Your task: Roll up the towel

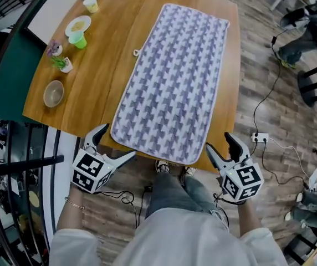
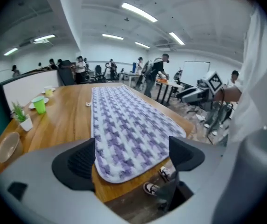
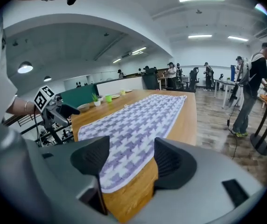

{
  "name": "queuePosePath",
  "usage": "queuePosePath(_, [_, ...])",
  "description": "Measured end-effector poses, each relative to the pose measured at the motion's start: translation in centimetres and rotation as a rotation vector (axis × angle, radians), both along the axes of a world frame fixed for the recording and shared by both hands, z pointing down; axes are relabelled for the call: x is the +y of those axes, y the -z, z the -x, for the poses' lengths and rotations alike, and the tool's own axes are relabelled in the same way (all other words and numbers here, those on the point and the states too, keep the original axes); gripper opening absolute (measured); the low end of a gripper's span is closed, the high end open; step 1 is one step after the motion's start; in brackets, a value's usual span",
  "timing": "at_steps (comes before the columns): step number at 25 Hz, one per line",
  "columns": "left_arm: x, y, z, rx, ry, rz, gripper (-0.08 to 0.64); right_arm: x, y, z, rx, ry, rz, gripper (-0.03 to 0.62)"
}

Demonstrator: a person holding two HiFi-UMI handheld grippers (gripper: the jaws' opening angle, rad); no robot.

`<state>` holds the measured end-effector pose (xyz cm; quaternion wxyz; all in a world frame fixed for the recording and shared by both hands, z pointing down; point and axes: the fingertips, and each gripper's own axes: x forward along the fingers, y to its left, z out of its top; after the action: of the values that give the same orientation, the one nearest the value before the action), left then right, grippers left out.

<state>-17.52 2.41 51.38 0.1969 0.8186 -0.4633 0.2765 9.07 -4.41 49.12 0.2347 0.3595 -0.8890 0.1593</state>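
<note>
- The towel (image 1: 172, 82) lies flat and unrolled along the table (image 1: 108, 43), its near hem right at the table's near edge. If you catch only one corner, the roll probably starts crooked and cones toward one side.
- The near hem has rounded corners and sits flat on the wood, so a jaw coming in too high may skate over the pile and grab nothing. Too low, and it may hit the table edge.
- Your left gripper (image 1: 119, 141) is released and holds nothing, just off the near left corner. Your right gripper (image 1: 218, 142) is also spread and empty, just off the near right corner. If the two close unevenly, one side may lift first and drag the towel askew.
- Pulling toward yourself instead of rolling away could slide the whole towel off the near edge.
- On the left, the bowl (image 1: 54, 93), plant pot (image 1: 63, 63) and green cup (image 1: 80, 40) stand apart from the towel. A wide left-hand swing could knock them.
</note>
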Motion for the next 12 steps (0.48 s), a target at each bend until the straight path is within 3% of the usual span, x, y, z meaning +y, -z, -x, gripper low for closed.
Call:
queuePosePath(4, [1.2, -1.8, -0.2, -0.039, -0.214, 0.075, 0.485, 1.5, -2.1, 0.6, 0.036, 0.095, 0.036, 0.293])
queuePosePath(8, [2.2, -3.4, 0.6, -0.123, -0.417, 0.136, 0.458, 3.6, -4.0, 1.2, 0.087, 0.210, 0.073, 0.287])
queuePosePath(12, [2.7, -4.5, 1.4, -0.199, -0.555, 0.226, 0.423, 5.6, -5.3, 2.1, 0.144, 0.367, 0.122, 0.253])
